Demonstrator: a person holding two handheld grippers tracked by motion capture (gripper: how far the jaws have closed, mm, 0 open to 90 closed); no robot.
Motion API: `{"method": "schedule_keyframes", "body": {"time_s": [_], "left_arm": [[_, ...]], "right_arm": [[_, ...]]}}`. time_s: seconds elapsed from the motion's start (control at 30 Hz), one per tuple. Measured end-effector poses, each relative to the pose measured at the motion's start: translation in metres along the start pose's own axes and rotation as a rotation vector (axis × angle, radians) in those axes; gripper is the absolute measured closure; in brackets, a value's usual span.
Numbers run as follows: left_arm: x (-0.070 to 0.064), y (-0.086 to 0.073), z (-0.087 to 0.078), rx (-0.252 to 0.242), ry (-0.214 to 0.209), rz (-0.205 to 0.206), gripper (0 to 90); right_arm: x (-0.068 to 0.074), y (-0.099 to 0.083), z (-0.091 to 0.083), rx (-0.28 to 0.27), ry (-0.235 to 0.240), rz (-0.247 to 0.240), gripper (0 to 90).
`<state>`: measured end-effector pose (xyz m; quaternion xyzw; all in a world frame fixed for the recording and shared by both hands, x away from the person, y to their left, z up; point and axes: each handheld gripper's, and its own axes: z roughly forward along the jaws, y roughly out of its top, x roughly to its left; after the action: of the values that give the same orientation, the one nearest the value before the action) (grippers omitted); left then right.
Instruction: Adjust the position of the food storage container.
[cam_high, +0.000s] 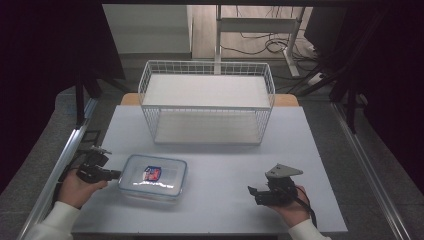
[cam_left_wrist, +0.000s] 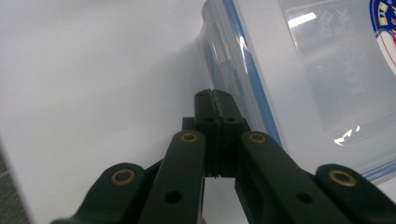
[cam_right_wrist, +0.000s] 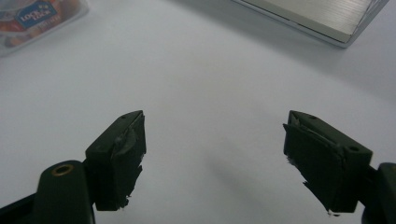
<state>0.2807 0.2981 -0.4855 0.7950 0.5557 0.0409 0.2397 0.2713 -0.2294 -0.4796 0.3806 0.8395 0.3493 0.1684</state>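
1. Where the table (cam_high: 220, 200) nears its front-left edge: clear lidded container (cam_high: 153, 176), flat, long axis roughly left–right, blue-and-red label on lid.
2. Left gripper (cam_high: 118, 173) at container's left short end, jaws pressed together, nothing visibly between; tips beside the wall (cam_left_wrist: 219, 70).
3. Right gripper (cam_high: 254, 191) well apart to the right, jaws spread, empty.
4. Wire basket (cam_high: 207, 102) behind, untouched.
5. Judged: left hand nearer.
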Motion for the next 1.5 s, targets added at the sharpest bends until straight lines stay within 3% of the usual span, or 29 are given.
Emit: {"method": "schedule_keyframes", "body": {"time_s": [0.27, 0.53, 0.8, 0.9, 1.07, 1.37, 1.5], "left_arm": [[-0.029, 0.003, 0.012, -0.006, -0.061, 0.030, 89.8], [-0.044, 0.007, 0.021, 0.012, -0.139, 0.048, 89.8], [-0.064, 0.015, 0.031, 0.026, -0.180, 0.082, 89.8], [-0.071, 0.019, 0.038, 0.024, -0.226, 0.079, 89.8], [-0.079, 0.025, 0.042, 0.024, -0.227, 0.095, 89.7], [-0.100, 0.035, 0.052, 0.029, -0.282, 0.132, 89.8], [-0.100, 0.036, 0.054, 0.018, -0.302, 0.137, 89.8]], "right_arm": [[0.001, 0.000, 0.000, 0.002, -0.002, 0.001, 21.2], [-0.001, 0.000, -0.001, -0.003, -0.008, 0.006, 21.2], [-0.002, 0.001, -0.003, -0.008, -0.014, 0.020, 21.2], [-0.002, 0.001, -0.003, -0.009, -0.015, 0.020, 21.2], [-0.003, 0.000, -0.003, -0.010, -0.017, 0.021, 21.2], [-0.003, 0.000, -0.003, -0.011, -0.016, 0.019, 21.2], [-0.005, 0.000, -0.004, -0.023, -0.015, 0.034, 21.2]]}}
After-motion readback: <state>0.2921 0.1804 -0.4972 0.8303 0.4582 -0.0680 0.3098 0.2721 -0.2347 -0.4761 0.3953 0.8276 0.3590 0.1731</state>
